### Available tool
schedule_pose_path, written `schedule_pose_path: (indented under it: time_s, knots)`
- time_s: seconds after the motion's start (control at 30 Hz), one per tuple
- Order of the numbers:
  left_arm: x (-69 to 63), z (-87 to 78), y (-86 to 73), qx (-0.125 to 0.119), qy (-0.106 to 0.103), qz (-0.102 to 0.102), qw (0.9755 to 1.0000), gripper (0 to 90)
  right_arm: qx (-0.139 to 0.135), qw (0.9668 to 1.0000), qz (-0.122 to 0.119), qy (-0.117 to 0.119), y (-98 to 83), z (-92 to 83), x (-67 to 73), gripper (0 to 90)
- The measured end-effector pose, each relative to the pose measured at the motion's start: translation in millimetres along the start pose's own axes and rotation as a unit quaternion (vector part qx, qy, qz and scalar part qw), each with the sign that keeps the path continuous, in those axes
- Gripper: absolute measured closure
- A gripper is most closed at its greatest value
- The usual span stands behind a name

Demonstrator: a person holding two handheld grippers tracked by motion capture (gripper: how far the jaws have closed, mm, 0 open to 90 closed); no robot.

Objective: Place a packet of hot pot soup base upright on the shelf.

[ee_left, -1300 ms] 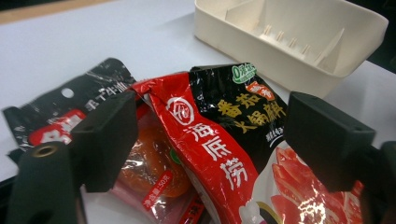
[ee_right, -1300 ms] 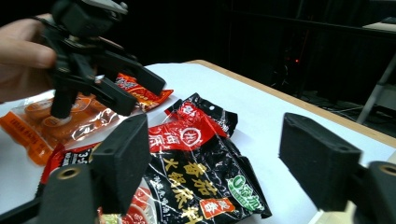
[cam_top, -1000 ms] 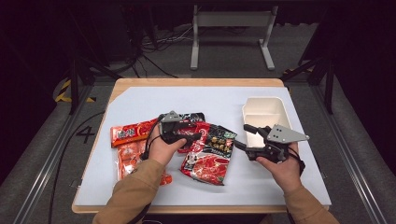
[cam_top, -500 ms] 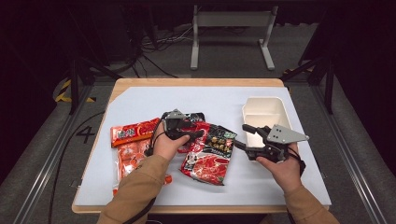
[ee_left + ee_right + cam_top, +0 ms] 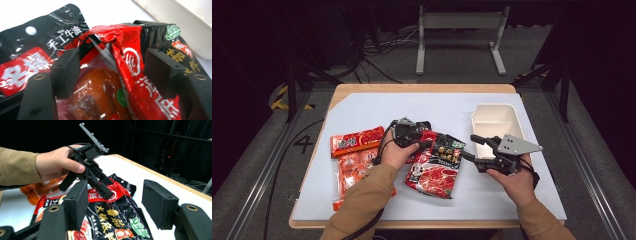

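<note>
The left tongs (image 5: 424,142) straddle the crumpled upper edge of the red-and-black sauce packet (image 5: 435,164). In the left gripper view the two pads (image 5: 65,72) stand either side of the raised red fold (image 5: 125,62); they have just been closing, with the fold between them, but a gap shows on each side, so they do not yet pinch it. The right tongs (image 5: 474,147) hover released over the tabletop (image 5: 377,107), jaws apart with nothing between them though they too have just been narrowing, just off the packet's right edge and pointing at it.

The packet lies flat in the middle of the tabletop, partly over a black packet (image 5: 27,62) behind it. As I read it, the work is picking up packets to drop into the white tray (image 5: 495,111), which looks empty; so nothing seems packed yet, and the grip, lift and carry are all left.

To the left lie an orange-red packet (image 5: 356,141) and clear pouches of orange snacks (image 5: 349,170), under the left sleeve (image 5: 362,200). The right tongs sit between packet and tray, so they may need to clear the path.
</note>
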State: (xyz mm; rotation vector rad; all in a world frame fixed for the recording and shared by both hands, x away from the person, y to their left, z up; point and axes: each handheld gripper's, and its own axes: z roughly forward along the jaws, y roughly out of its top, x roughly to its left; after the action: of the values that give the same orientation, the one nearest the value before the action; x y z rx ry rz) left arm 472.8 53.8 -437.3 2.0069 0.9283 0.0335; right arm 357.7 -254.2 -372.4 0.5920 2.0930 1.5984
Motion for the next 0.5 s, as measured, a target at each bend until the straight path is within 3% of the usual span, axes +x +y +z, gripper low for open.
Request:
schedule_pose_path:
  time_s: [0.1, 0.17, 0.37, 0.5]
  knots:
    - [-2.8, 2.9, 1.0, 0.007, -0.016, 0.007, 0.9998, 44.8, 0.001, 1.0000, 0.000, 0.002, -0.5, 0.4, -0.2, 38.4]
    - [-6.0, 4.6, 1.0, 0.012, -0.025, 0.003, 0.9996, 58.4, 0.005, 1.0000, 0.000, 0.001, -1.0, 0.4, -0.5, 38.3]
    - [-9.6, 5.5, -0.3, 0.016, -0.014, -0.007, 0.9997, 73.9, 0.017, 0.9998, 0.013, -0.002, -0.5, -1.0, 0.2, 44.2]
    - [-11.0, 1.3, 0.7, 0.019, -0.007, -0.014, 0.9997, 78.4, 0.028, 0.9995, 0.017, -0.002, -1.2, -0.6, 0.3, 44.2]
